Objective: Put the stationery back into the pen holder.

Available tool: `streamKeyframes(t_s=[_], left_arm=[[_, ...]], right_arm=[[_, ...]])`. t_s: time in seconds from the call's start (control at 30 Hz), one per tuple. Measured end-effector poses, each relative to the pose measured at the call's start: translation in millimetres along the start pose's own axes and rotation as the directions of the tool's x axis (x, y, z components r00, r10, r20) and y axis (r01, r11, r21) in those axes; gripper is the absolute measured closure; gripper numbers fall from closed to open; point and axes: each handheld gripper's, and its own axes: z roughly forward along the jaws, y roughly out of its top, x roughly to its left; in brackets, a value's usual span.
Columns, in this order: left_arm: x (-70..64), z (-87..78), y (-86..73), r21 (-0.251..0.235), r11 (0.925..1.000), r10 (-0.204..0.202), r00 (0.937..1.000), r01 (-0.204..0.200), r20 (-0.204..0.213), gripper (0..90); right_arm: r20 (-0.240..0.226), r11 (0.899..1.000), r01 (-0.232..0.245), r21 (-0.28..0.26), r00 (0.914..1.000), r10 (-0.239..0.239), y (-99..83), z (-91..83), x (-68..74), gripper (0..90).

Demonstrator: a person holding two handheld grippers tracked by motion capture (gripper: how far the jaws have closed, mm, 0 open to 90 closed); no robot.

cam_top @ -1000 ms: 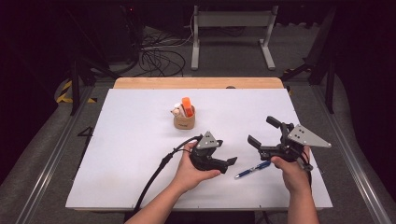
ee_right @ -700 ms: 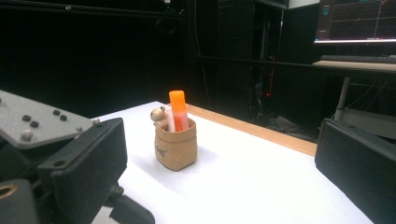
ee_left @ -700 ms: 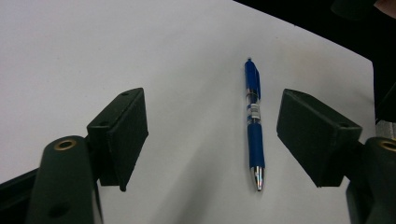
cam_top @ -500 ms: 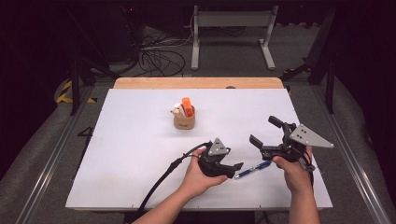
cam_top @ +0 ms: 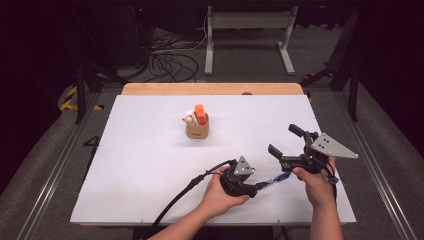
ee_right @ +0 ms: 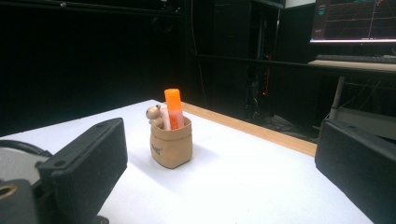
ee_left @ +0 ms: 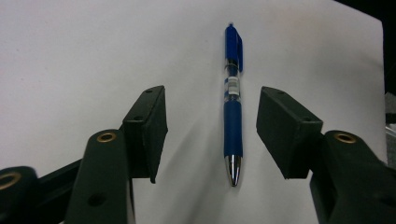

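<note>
A blue pen (cam_top: 274, 180) lies on the white table (cam_top: 145, 155) near the front right. My left gripper (cam_top: 256, 187) is low over the table, held in a hand, and points at the pen. In the left gripper view the pen (ee_left: 232, 116) lies lengthwise between the open jaws of that gripper (ee_left: 211, 133), tip toward the camera, nearer the right jaw and touching neither. My right gripper (cam_top: 283, 139) hovers open just right of the pen, empty. It faces a tan pouch (ee_right: 171, 142) holding an orange marker (ee_right: 173, 112) and a small bear figure (ee_right: 154, 114).
The tan pouch (cam_top: 197, 127) stands upright mid-table, well away from both grippers. A wooden strip (cam_top: 210, 88) runs along the table's far edge. Beyond it are floor cables (cam_top: 170, 60) and a metal stand (cam_top: 250, 30). A lit monitor (ee_right: 355, 21) shows on a desk behind.
My left gripper has slid right and toward the front edge, bringing its open jaws around the pen. The right gripper has barely shifted.
</note>
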Motion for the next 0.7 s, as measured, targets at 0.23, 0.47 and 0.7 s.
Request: streamKeyframes(t_s=[0.23, 0.47, 0.7], left_arm=[[-4.0, 3.7, -0.6, 0.032, 0.9994, 0.011, 0.9999, -0.011, 0.003, 49.6], [-9.1, 7.7, -0.9, 0.058, 0.9976, 0.039, 0.9992, -0.039, 0.002, 54.1], [-12.6, 10.3, 0.1, 0.104, 0.9932, 0.054, 0.9985, -0.052, -0.009, 58.4]], right_arm=[[-0.001, 1.0, 0.0, 0.0, 1.0, 0.0, 0.0, 0.0, 0.0, 2.9], [-0.003, 1.0, 0.0, -0.001, 1.0, 0.0, -0.2, 0.7, 0.5, 2.9], [-0.005, 1.0, 0.003, 0.001, 1.0, -0.003, 0.0, 0.6, 0.4, 2.9]])
